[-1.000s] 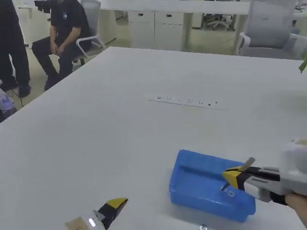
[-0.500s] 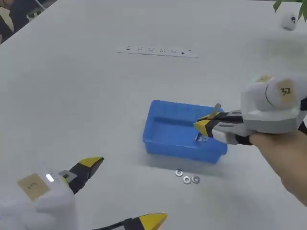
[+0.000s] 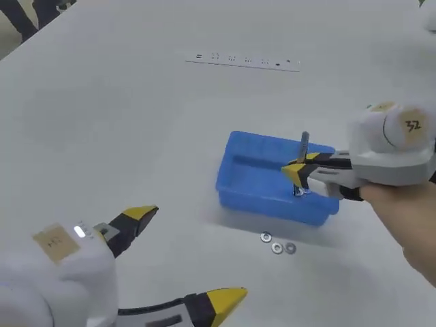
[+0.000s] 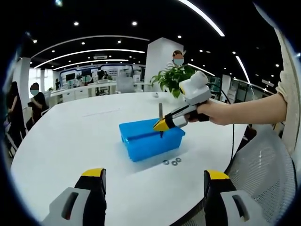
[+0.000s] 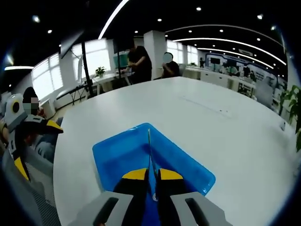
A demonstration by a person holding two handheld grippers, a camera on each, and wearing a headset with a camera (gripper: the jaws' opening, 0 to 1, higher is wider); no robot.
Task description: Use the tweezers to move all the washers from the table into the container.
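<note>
A blue container stands on the white table. My right gripper hovers over the container's right part, shut on grey metal tweezers that stand nearly upright. A small washer shows at the tweezers' lower tip inside the container. Three washers lie on the table just in front of the container. In the right gripper view the tweezers rise between the shut jaws of the right gripper above the container. My left gripper is wide open near the front edge, holding nothing.
A socket strip is set into the table beyond the container. In the left gripper view I see the container, the washers, a plant and a chair. People stand and sit at the room's far side.
My head has tilted down, so the table fills the view and the left gripper shows larger. The right gripper stays over the container with the tweezers now more upright.
</note>
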